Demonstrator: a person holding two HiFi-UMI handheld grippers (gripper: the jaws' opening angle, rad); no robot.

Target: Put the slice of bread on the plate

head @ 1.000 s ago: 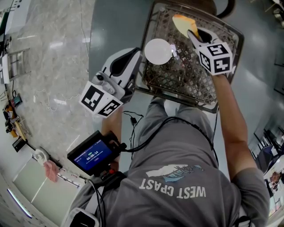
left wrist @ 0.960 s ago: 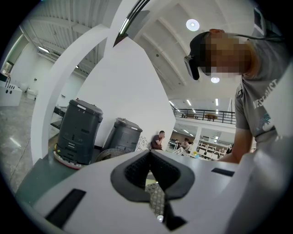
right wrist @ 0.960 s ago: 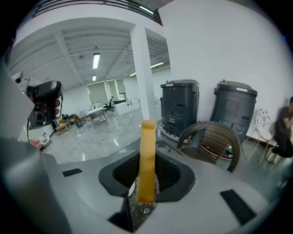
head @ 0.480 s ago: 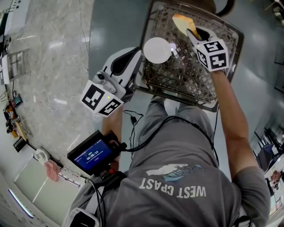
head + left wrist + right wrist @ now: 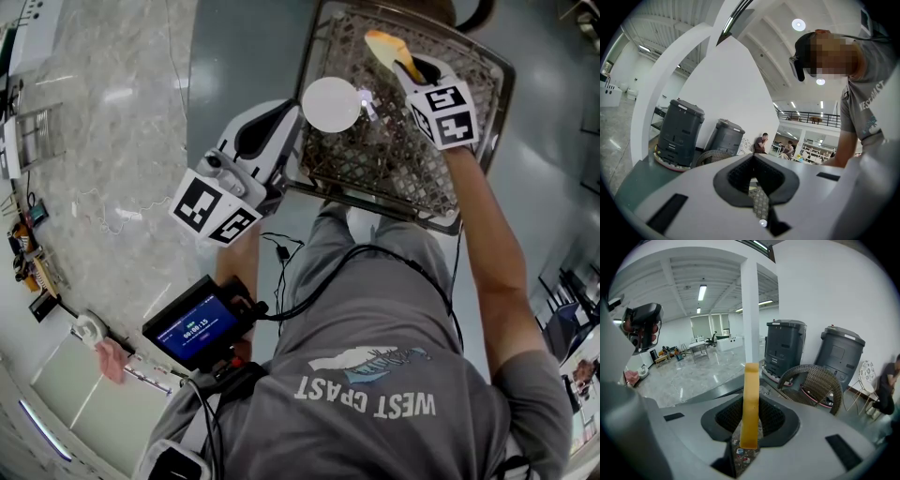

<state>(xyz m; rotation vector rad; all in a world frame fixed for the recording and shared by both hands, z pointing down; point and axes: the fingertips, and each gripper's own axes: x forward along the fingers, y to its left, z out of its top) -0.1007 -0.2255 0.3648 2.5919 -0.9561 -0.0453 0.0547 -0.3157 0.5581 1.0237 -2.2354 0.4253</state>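
A slice of yellow bread (image 5: 383, 46) stands on edge in my right gripper (image 5: 405, 67), over the far side of a brown wicker tray (image 5: 473, 66). In the right gripper view the bread (image 5: 750, 404) rises upright from between the jaws of that gripper (image 5: 749, 442), which are shut on its lower end. A round white plate (image 5: 331, 104) lies on the tray's left side, down and left of the bread. My left gripper (image 5: 292, 127) hangs at the tray's left edge beside the plate. Its jaws (image 5: 761, 219) look shut with nothing between them.
The tray rests on a dark grey-green table (image 5: 239, 52), with a marble floor (image 5: 103, 141) to the left. Two grey floor machines (image 5: 785, 348) and a wicker chair (image 5: 813, 380) stand beyond. A handheld screen (image 5: 199, 328) and cables hang at the person's waist.
The right gripper has rolled a little and drifted slightly up the picture with the bread. The left gripper and the plate have stayed put.
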